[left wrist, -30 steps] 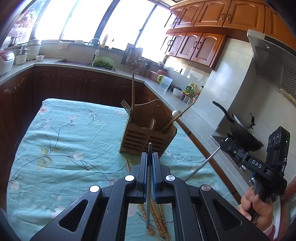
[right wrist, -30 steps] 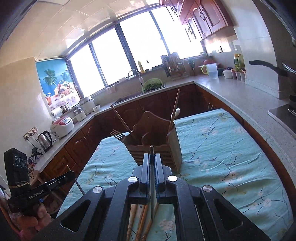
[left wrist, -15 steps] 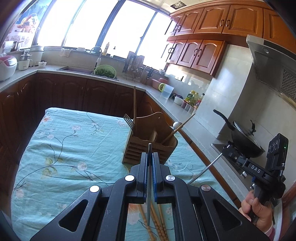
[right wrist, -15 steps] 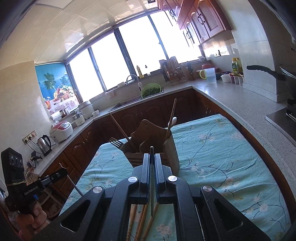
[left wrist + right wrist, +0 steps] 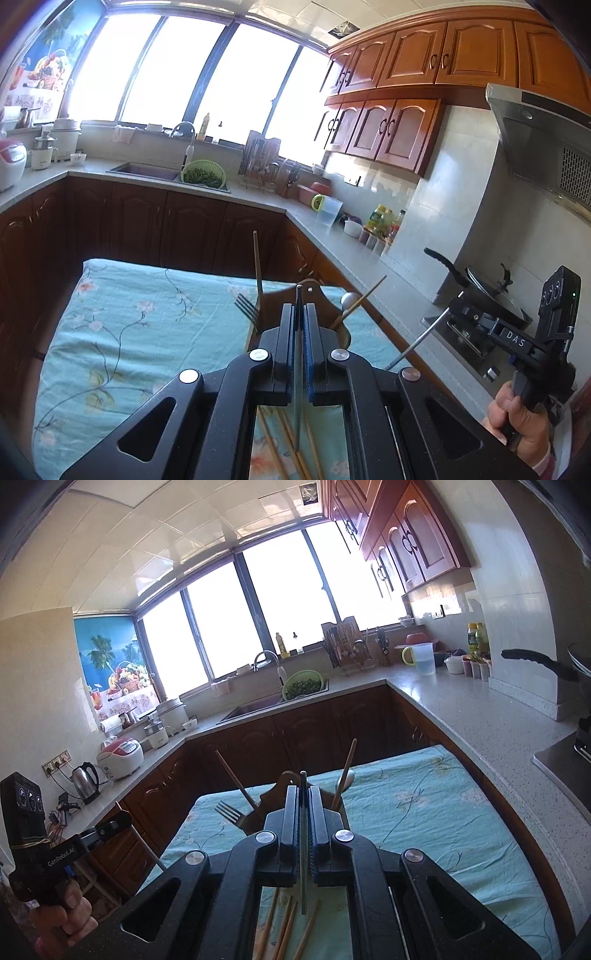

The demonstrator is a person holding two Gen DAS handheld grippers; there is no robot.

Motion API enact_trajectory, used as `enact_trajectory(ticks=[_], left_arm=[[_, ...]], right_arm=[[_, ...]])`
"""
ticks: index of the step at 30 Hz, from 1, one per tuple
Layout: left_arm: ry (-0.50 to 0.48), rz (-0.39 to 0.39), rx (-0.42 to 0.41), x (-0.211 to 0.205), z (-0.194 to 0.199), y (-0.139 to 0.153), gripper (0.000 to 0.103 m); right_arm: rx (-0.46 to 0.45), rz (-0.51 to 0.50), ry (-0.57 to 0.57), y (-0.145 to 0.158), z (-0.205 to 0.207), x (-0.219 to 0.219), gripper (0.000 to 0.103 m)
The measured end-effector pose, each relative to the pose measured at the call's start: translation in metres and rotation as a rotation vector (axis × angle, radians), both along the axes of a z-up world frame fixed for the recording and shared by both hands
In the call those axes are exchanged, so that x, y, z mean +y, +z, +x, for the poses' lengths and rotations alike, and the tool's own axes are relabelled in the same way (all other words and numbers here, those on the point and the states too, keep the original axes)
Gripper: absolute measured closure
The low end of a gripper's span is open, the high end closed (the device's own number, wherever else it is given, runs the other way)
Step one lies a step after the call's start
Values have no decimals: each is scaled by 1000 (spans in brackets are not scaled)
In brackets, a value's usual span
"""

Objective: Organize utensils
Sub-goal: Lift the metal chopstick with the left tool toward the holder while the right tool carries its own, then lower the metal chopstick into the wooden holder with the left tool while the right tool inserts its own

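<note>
My left gripper [image 5: 298, 308] is shut on a thin metal chopstick [image 5: 297, 293] that stands upright between its pads. My right gripper [image 5: 303, 790] is shut on a second metal chopstick [image 5: 303, 779] in the same way. Each shows in the other's view: the right gripper [image 5: 453, 305] with its rod [image 5: 413, 347] slanting down-left, the left gripper [image 5: 122, 818] with its rod [image 5: 146, 845]. Behind both fingers stands the wooden utensil holder [image 5: 341, 332] [image 5: 266, 797], largely hidden, with a fork [image 5: 245, 308], a spoon [image 5: 349, 299] and wooden chopsticks in it. Loose wooden chopsticks [image 5: 280, 435] [image 5: 284, 923] lie on the cloth beneath.
The table wears a turquoise floral cloth [image 5: 129, 332] [image 5: 424, 812]. A stone countertop [image 5: 461, 716] runs round it, with a sink [image 5: 144, 170], a green colander [image 5: 203, 175] and a wok [image 5: 491, 291] on the stove at the right. A hand [image 5: 524, 417] grips the right tool.
Both grippers have risen with their metal chopsticks. The holder has sunk in both views and now sits mostly behind the fingers; more of the kitchen shows above.
</note>
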State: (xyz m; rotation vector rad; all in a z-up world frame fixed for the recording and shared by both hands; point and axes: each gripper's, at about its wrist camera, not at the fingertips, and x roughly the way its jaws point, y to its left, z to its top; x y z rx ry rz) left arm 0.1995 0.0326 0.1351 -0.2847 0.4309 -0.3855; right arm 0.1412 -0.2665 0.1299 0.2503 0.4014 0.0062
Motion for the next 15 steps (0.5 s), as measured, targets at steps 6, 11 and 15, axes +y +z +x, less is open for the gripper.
enact_trajectory(ticks=[6, 11, 15], left_arm=[[25, -8, -87, -10, 35, 22, 101], [73, -13, -135, -17, 71, 22, 101], [106, -32, -137, -26, 100, 6, 101]], right_arm=[[-67, -29, -13, 30, 29, -1, 99], [-77, -37, -38, 33, 58, -8, 99], [-63, -32, -62, 22, 75, -17, 99]])
